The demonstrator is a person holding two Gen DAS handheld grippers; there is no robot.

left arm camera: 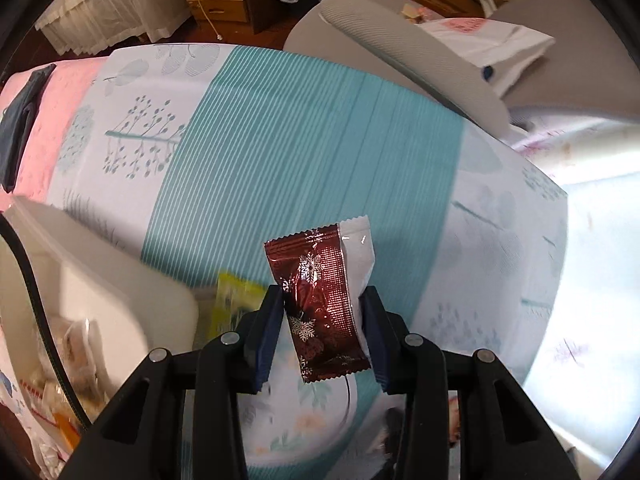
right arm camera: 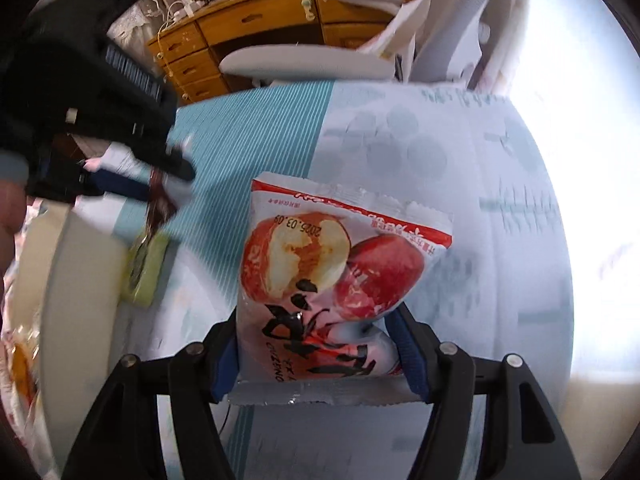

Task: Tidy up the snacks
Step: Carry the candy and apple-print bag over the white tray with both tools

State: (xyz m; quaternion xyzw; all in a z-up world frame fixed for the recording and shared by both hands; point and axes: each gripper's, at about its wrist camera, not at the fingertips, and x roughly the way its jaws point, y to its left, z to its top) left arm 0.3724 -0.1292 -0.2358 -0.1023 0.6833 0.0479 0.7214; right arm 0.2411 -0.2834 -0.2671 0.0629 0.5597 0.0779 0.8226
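My left gripper (left arm camera: pixel 322 300) is shut on a dark red snack packet (left arm camera: pixel 322 296) with white snowflakes and a white back, held up off the bed. In the right wrist view that same left gripper (right arm camera: pixel 160 184) shows blurred at the left, the red packet (right arm camera: pixel 158 204) hanging from it. My right gripper (right arm camera: pixel 314 320) is shut on a white snack bag (right arm camera: pixel 320 276) printed with red apples and black script, lifted above the bedspread. A yellow-green packet (left arm camera: pixel 234 300) (right arm camera: pixel 146 268) lies on the bedspread beside a white bin.
A white bin (left arm camera: pixel 120 280) (right arm camera: pixel 80 300) stands at the left with several wrapped snacks (left arm camera: pixel 68 364) inside. The teal-striped bedspread (left arm camera: pixel 304 148) covers the surface. A grey chair (left arm camera: pixel 404 44) and wooden drawers (right arm camera: pixel 256 28) stand beyond. A person's hand (right arm camera: pixel 8 220) shows at the left edge.
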